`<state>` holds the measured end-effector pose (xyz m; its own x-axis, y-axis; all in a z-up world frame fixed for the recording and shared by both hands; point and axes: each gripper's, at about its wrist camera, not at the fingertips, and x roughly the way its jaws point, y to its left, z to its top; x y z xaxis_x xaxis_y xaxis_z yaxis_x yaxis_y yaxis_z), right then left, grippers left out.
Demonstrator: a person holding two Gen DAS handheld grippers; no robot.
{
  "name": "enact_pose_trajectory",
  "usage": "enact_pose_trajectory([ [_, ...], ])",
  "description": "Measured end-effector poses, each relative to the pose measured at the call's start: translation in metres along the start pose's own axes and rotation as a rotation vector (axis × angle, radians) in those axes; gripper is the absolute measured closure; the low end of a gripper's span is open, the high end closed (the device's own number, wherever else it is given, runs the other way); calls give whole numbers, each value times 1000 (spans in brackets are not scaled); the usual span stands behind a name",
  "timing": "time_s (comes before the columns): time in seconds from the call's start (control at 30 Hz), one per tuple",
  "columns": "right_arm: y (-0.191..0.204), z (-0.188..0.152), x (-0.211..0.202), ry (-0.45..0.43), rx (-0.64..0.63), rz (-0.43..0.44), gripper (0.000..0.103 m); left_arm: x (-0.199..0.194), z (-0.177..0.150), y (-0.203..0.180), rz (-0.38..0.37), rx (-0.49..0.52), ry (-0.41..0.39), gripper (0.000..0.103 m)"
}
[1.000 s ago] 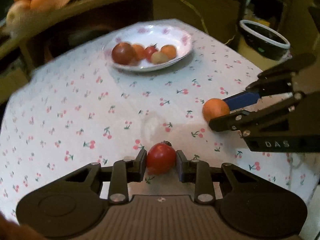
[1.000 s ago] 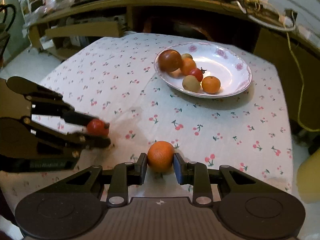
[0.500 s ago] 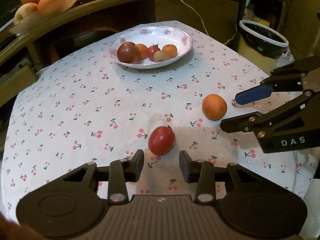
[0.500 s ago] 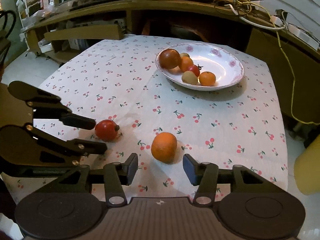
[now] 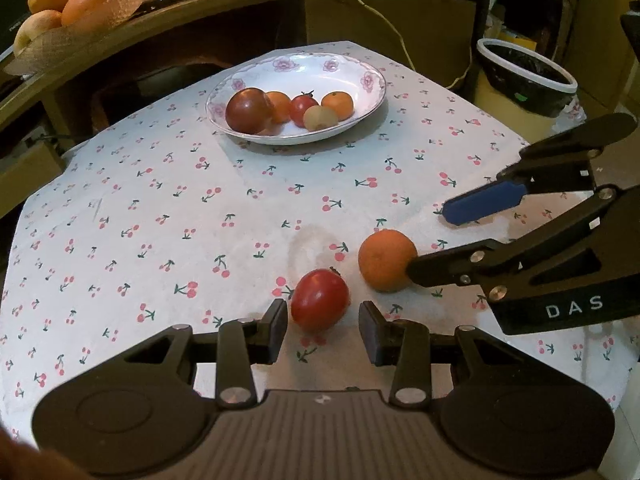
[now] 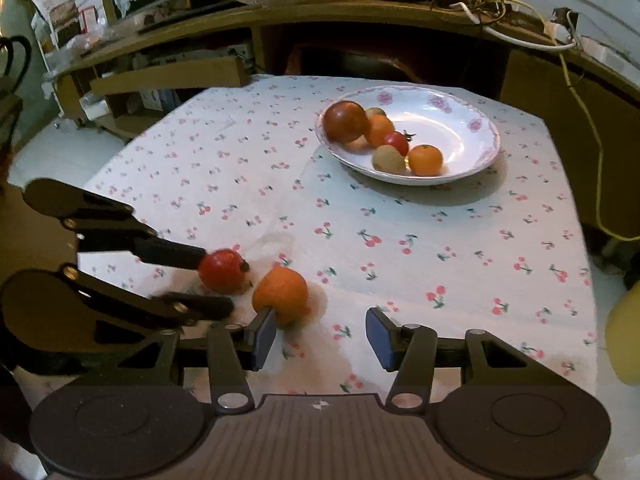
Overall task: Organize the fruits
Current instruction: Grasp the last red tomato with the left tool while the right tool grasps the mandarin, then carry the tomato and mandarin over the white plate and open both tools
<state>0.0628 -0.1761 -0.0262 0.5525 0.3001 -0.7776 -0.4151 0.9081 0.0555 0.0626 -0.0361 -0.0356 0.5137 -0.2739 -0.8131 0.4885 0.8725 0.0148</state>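
Observation:
A red tomato (image 5: pixel 319 305) lies on the cherry-print tablecloth (image 5: pixel 200 220), just ahead of my left gripper (image 5: pixel 323 330), which stands open with its pads clear of it. Right beside it rests an orange (image 5: pixel 386 260). My right gripper (image 6: pixel 320 334) is open too. The orange (image 6: pixel 281 294) sits against its left finger, off to the left of the gap. The tomato (image 6: pixel 221 270) shows between the left gripper's (image 6: pixel 216 282) fingers. A flowered white plate (image 5: pixel 372 80) at the far side holds several small fruits.
A basket of oranges and apples (image 5: pixel 60 0) stands on the wooden shelf behind the table, among loose cables. A black bin with a white rim (image 5: pixel 528 76) stands beyond the table's right edge. A yellow object (image 6: pixel 624 336) is at the right border.
Both grippers were shut on their fruit a second ago and have opened. The tomato and the orange now lie loose on the cloth, closer together.

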Motion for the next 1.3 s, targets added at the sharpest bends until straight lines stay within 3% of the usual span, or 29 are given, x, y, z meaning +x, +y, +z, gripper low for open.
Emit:
enact_pose_trajectory([
  [0.67,22,15,13,35,-86,100,52,-5,-6,11,0,78,33,58],
  [0.7,22,15,16,39,-88,98,53,-5,-6,11,-4,79,33,58],
  [0.8,22,16,25,46,-92,88,71,-4,-4,8,-7,88,22,58],
  [0.9,20,18,27,51,-68,104,71,-1,2,4,-18,96,4,58],
  [1.03,12,20,19,45,-27,88,71,6,5,5,-34,71,-4,58],
  [1.13,1,18,15,41,13,85,71,11,9,11,-56,11,-5,67],
  [1.3,-10,15,14,56,54,63,71,7,11,9,-48,-8,0,68],
])
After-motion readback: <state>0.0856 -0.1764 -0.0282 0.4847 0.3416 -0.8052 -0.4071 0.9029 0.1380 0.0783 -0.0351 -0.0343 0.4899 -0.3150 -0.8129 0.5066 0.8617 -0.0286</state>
